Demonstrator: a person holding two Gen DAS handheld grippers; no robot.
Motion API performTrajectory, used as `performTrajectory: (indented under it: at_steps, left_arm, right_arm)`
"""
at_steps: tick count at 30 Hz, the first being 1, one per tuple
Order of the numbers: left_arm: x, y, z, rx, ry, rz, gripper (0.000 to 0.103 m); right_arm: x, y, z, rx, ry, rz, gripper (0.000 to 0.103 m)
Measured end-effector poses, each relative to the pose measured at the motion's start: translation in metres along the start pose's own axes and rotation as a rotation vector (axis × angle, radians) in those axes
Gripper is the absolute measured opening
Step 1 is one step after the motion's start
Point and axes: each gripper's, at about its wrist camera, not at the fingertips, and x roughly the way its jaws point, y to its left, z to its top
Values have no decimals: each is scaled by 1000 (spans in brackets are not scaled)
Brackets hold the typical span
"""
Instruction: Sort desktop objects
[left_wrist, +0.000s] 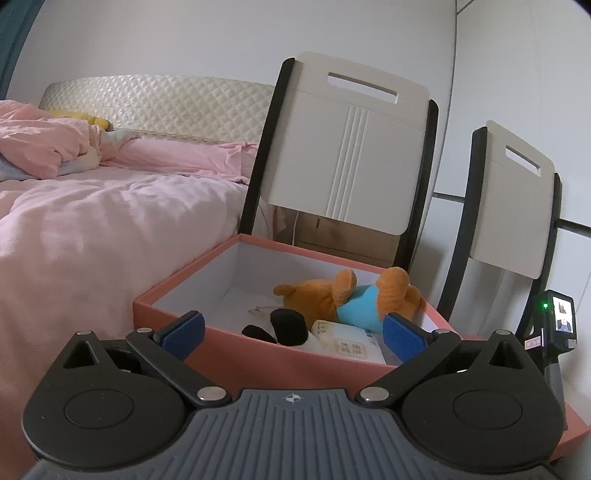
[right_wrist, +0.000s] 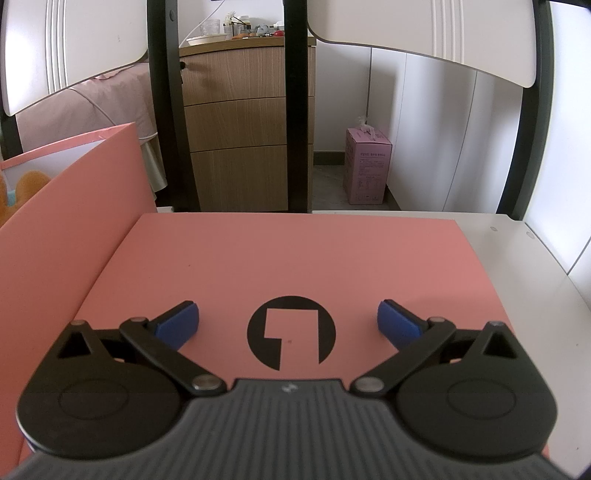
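A pink open box (left_wrist: 236, 354) stands in front of my left gripper (left_wrist: 291, 334), which is open and empty just above its near wall. Inside lie an orange plush toy in a blue shirt (left_wrist: 351, 295), a black-and-white plush (left_wrist: 288, 326) and a white tissue pack (left_wrist: 351, 343). In the right wrist view my right gripper (right_wrist: 288, 323) is open and empty, hovering over the flat pink box lid (right_wrist: 295, 258) with a black round logo (right_wrist: 291, 332). The box's pink wall (right_wrist: 66, 206) rises at the left, with the orange plush (right_wrist: 26, 188) showing behind it.
A bed with pink bedding (left_wrist: 92, 221) lies left of the box. Two white chair backs (left_wrist: 351, 147) stand behind the white table (right_wrist: 524, 266). A wooden drawer cabinet (right_wrist: 243, 122) and a pink carton (right_wrist: 367, 166) stand on the floor beyond. The right gripper's handle (left_wrist: 557, 325) shows at right.
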Motion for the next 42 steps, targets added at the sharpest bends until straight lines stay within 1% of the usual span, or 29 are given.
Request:
performTrajectory:
  at_steps: [21, 28, 42]
  left_arm:
    - [-3, -10, -4, 44, -11, -23, 103]
    - [-2, -7, -3, 30, -12, -15, 103]
    - [-3, -7, -4, 32, -10, -14, 103]
  right_arm:
    - [0, 0, 0, 0, 0, 0, 103]
    - [0, 0, 0, 0, 0, 0, 103]
    - [0, 0, 0, 0, 0, 0, 103]
